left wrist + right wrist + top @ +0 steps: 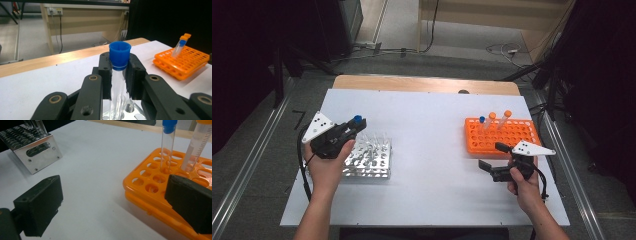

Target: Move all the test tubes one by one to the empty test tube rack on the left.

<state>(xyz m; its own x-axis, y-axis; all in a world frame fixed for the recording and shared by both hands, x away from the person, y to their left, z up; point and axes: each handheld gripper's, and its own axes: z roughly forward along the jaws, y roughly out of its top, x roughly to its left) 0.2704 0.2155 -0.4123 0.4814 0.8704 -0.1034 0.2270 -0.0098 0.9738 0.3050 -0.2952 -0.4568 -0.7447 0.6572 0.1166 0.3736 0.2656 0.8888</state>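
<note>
Clearly a tube transfer between racks. Left tongs (pixel 353 125) clamped on a blue-capped tube (pixel 119 72), jaws pinching the clear glass just under the cap, so the cap rim sits above the pads and probably stops any downward slip. Tube held roughly upright over the far-left part of the metal rack (pixel 368 159); in the left gripper view its lower end hangs just above the rack's holes, but I can't tell if the tip is in a hole or clear of it. Upright hold makes sense: straight in or out of a narrow hole without scraping.

Right tongs (pixel 491 157) apart, nothing between them, held low over the white table (pixel 427 120) just in front of the orange rack (pixel 512 137). Wide gap looks like readiness for a handover or a grab at the orange rack; judgement only.

Orange rack already carries another blue-capped tube (pixel 167 142) and two orange-capped tubes (pixel 499 119) at its far edge, all leaning slightly, loose in their holes. Metal rack holds several more clear tubes (pixel 374 140), bunched at its far side.

Racks are well apart, one per hand, which suits a left-to-right pass across the open middle.
</note>
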